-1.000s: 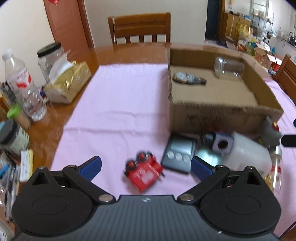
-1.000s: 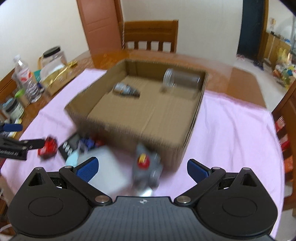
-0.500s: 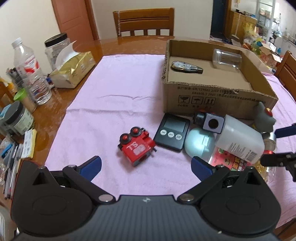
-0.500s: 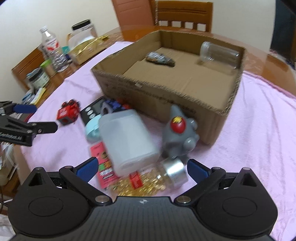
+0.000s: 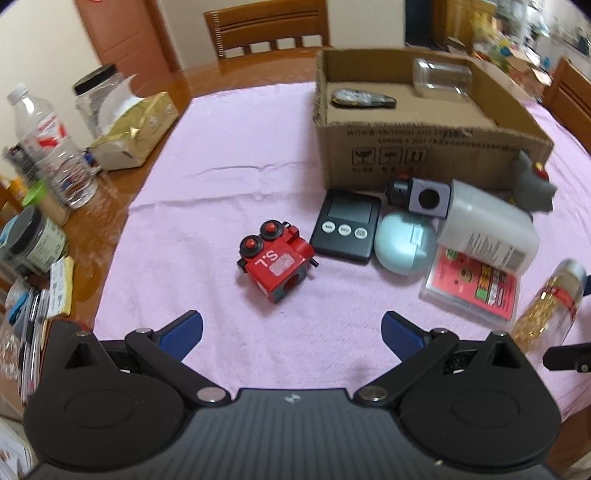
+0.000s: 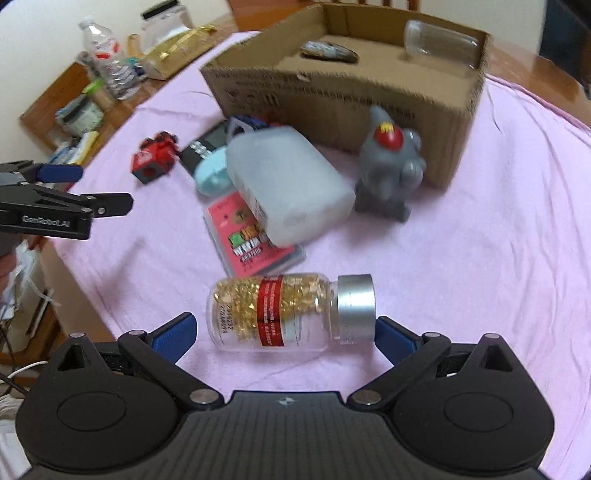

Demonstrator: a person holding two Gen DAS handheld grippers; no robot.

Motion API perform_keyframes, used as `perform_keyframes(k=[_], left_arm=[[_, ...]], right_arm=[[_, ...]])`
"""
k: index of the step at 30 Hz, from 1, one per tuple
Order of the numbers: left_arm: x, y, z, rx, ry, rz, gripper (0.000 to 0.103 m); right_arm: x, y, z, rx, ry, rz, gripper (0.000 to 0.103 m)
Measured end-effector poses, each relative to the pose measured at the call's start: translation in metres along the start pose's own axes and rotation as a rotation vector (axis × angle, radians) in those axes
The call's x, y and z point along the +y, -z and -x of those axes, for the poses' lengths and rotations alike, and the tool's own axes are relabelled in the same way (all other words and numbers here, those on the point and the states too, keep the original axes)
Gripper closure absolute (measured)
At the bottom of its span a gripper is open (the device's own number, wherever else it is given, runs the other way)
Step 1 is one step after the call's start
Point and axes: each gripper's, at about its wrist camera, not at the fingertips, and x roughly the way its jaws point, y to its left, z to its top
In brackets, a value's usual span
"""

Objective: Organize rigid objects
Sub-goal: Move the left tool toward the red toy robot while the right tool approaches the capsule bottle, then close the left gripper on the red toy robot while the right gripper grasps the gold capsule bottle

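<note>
Right wrist view: my right claw point(image 6: 284, 330) is spread wide with the pill bottle point(image 6: 290, 312) lying on its side between the blue pads, not yet pinched. I judge I am at the pick-up step for this bottle. The next move calls for closing squarely across it, since a round bottle may roll, then lifting it to the cardboard box point(image 6: 369, 86).

My left claw point(image 5: 291, 330) is also spread wide and holds nothing, hovering short of the red toy train point(image 5: 275, 260).

Past the bottle lie a pink card pack point(image 6: 251, 236), a white jug point(image 6: 288, 184) resting on it, a grey figure point(image 6: 391, 166) beside the box, a black timer point(image 5: 345, 227) and a pale round case point(image 5: 404, 243). The box already holds a clear jar point(image 6: 439, 42) and a small dark gadget point(image 6: 328, 51).

Everything sits on a pink cloth point(image 5: 221, 155) over the wooden desk point(image 5: 92, 221). A water bottle point(image 5: 51, 147) and a tissue pack point(image 5: 133, 129) stand at its left edge, with a chair point(image 5: 269, 29) beyond.
</note>
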Motion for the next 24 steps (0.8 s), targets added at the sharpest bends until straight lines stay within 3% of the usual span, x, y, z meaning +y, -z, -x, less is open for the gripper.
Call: perform_keyframes(k=[9, 16, 24], left_arm=[[0.017, -0.002, -0.030, 0.027, 0.047, -0.069, 0.001], [0.030, -0.036, -0.051, -0.046, 0.054, -0.001, 0.001], [0.048, -0.044, -0.073, -0.030, 0.042, 0.088, 0.001]], right_arm=[[0.024, 0.022, -0.021, -0.015, 0.249, 0.026, 0.000], [0.026, 0.022, -0.020, -0.032, 0.274, -0.031, 0.000], [0.029, 0.023, -0.024, -0.058, 0.290, -0.057, 0.000]])
